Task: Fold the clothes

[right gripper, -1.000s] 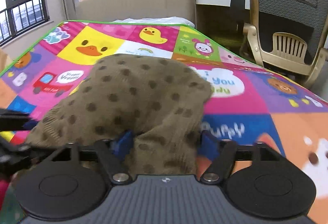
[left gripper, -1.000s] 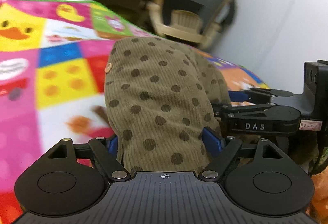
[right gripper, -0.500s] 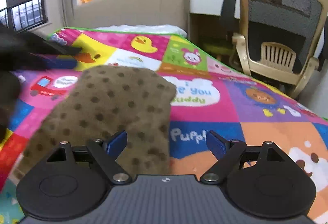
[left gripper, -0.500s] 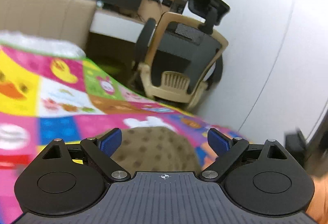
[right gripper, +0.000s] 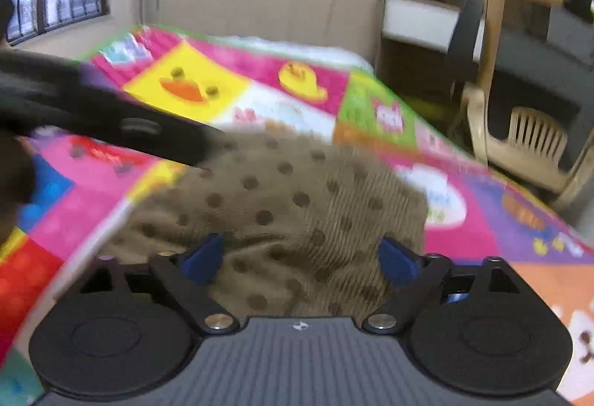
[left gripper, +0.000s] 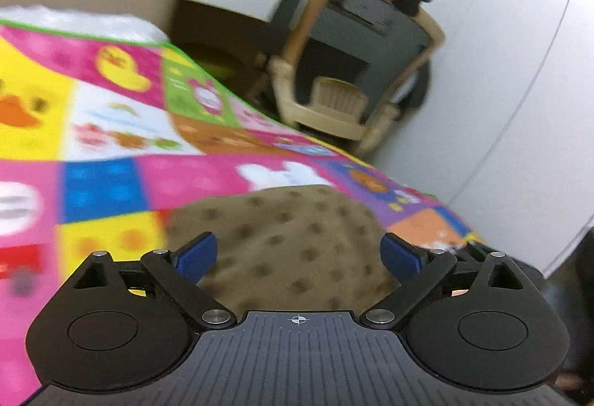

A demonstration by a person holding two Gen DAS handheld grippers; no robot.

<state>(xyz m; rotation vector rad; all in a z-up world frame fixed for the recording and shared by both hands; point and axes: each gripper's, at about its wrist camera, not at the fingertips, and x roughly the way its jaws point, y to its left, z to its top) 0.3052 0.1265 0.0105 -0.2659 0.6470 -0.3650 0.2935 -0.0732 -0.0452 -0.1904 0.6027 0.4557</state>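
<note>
The left gripper has its blue pads spread wide and still parting, with nothing pinched; the polka-dot garment lies below and ahead of them, not touched. The right gripper is likewise let go and opening, its pads either side of the same brown cloth without pressing it. That garment rests as a folded bundle on the bright play mat (motion blur hides any seams or edges). This reads as the release after a fold; the next move probably calls for finding a fresh edge to fold over, or smoothing the bundle. Both tools tilt downward over the mat, and the left one crosses the upper left of the right wrist view.
</note>
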